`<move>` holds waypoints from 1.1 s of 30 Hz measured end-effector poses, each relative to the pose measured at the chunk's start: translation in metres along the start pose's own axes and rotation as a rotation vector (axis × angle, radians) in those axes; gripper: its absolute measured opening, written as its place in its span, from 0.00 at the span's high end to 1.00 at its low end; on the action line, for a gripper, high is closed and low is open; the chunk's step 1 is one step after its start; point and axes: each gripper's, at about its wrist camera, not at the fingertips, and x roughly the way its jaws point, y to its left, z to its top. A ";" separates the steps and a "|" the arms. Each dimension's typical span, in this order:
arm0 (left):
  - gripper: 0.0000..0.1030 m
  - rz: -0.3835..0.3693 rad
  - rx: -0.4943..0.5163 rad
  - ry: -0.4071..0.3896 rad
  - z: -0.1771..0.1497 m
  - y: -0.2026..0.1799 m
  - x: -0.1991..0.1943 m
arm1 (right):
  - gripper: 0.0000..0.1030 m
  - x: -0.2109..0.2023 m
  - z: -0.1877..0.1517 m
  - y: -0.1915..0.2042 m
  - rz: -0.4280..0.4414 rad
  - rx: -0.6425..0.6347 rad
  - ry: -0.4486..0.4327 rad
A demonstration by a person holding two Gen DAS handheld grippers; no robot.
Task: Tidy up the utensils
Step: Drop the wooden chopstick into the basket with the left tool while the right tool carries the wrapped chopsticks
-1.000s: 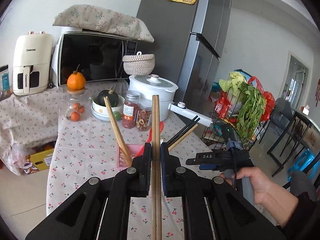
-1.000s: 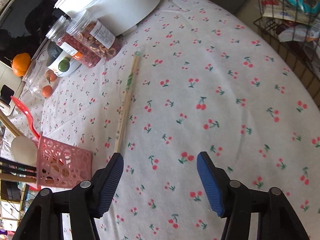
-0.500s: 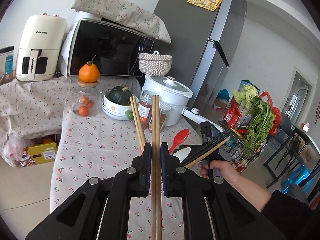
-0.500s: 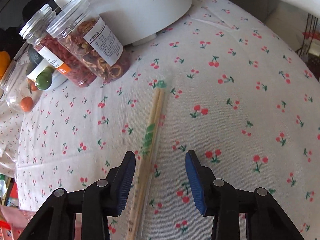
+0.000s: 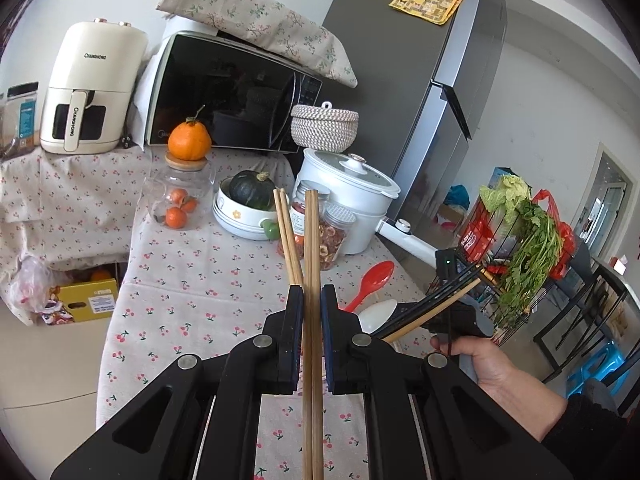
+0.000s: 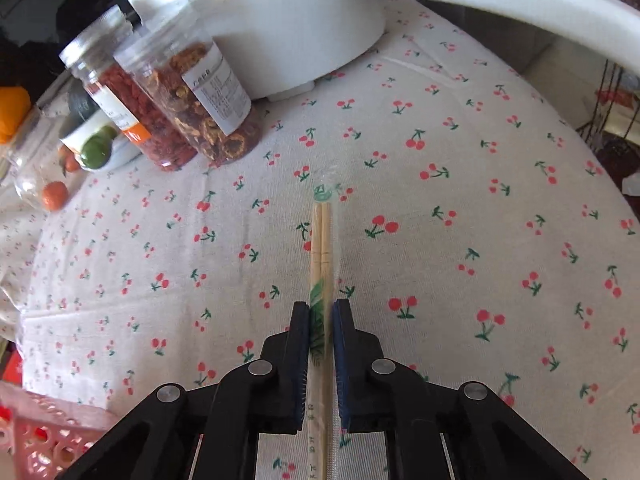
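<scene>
Since the earlier frames my right gripper (image 6: 321,312) has travelled along the worktop (image 6: 460,220) to the wrapped chopsticks (image 6: 322,248), and its fingers have just been closing with that pair between them; they now clamp it.

The wrapped chopsticks lie flat on the cherry-print cloth, pointing from my fingers toward 12 o'clock, with the two spice jars (image 6: 188,104) at about 10 o'clock and the white pot (image 6: 280,20) near 12 o'clock. The pink utensil holder (image 6: 44,432) sits at 8 o'clock, at the frame edge.

My left gripper (image 5: 307,300) is closed on a bare wooden chopstick pair (image 5: 310,248), held above the worktop and pointing to 12 o'clock.

Handling, as I judge it: the wrapped pair is light, stiff and thin. The clear sleeve is probably slick, so the sticks may slide or rotate within it. I hold it around the green print, apparently short of mid-length; the far end could droop on lifting. Lift slowly and keep the pair level.
</scene>
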 end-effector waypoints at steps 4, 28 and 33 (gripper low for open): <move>0.91 0.000 -0.011 -0.052 0.003 -0.001 -0.010 | 0.91 -0.056 -0.008 -0.004 0.039 0.029 -0.099; 0.91 0.134 0.168 -0.457 0.040 -0.055 0.073 | 0.91 -0.185 -0.041 0.001 0.101 -0.054 -0.486; 0.91 0.156 0.244 -0.478 0.027 -0.055 0.088 | 0.91 -0.183 -0.040 0.006 0.097 -0.089 -0.501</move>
